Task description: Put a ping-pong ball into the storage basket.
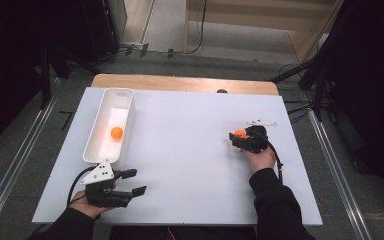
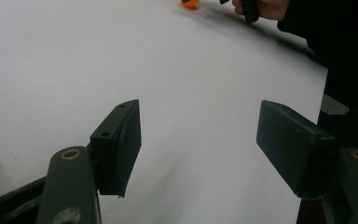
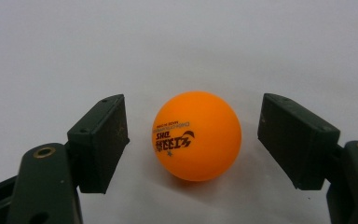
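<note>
An orange ping-pong ball [image 3: 196,135] with dark print lies on the white table between the jaws of my right gripper [image 3: 193,140]. There is a gap on each side of the ball, so the jaws stand open around it. From above, that ball [image 1: 239,133] sits at the tip of the right gripper [image 1: 236,137] on the table's right half. A second orange ball [image 1: 116,132] rests inside the white tray [image 1: 126,131] at the left. My left gripper [image 1: 134,182] lies near the front left edge, open, with nothing but bare table between its jaws [image 2: 198,149].
The white board [image 1: 185,150] lies on a wooden table [image 1: 180,82]. The long tray stands along the left edge, just beyond the left gripper. In the left gripper view, the far ball [image 2: 190,3] and the other hand [image 2: 261,7] show at the top.
</note>
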Action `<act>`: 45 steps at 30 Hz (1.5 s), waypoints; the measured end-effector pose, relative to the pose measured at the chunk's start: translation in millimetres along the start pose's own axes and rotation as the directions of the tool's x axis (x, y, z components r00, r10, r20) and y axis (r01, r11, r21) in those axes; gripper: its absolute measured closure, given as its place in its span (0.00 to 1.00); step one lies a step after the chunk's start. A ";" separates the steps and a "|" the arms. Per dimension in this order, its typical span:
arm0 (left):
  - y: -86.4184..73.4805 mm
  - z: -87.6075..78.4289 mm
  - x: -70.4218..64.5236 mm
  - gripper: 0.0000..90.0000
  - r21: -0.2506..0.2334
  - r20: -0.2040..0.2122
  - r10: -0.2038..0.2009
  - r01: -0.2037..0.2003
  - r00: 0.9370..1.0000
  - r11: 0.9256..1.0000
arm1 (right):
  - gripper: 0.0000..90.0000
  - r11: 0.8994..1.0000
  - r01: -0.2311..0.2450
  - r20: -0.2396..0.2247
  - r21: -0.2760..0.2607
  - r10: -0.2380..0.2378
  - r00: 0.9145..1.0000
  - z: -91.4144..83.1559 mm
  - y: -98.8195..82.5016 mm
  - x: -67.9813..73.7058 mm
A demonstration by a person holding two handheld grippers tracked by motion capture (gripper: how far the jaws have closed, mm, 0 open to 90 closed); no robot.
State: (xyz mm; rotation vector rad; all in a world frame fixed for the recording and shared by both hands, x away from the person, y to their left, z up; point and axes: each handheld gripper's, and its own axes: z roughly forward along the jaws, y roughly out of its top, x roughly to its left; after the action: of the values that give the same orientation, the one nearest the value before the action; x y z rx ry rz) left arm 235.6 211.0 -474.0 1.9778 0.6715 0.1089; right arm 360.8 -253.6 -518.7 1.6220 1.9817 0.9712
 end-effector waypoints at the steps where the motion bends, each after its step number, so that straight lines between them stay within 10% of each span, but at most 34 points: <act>1: 0.0 0.0 0.0 0.35 0.000 0.000 0.000 0.000 1.000 1.000 | 0.25 1.000 0.005 0.008 0.003 -0.005 1.000 0.6 -0.2 0.0; 45: 0.0 0.0 -0.7 0.35 0.005 0.003 0.002 -0.002 1.000 1.000 | 0.54 0.997 0.069 0.055 0.026 -0.070 0.996 2.7 -2.9 6.6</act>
State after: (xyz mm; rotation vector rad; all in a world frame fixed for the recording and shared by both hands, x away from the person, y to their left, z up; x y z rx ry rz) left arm 235.1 210.7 -473.8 1.9835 0.6684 0.1059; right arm 358.9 -246.8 -521.9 1.5647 2.0056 0.8693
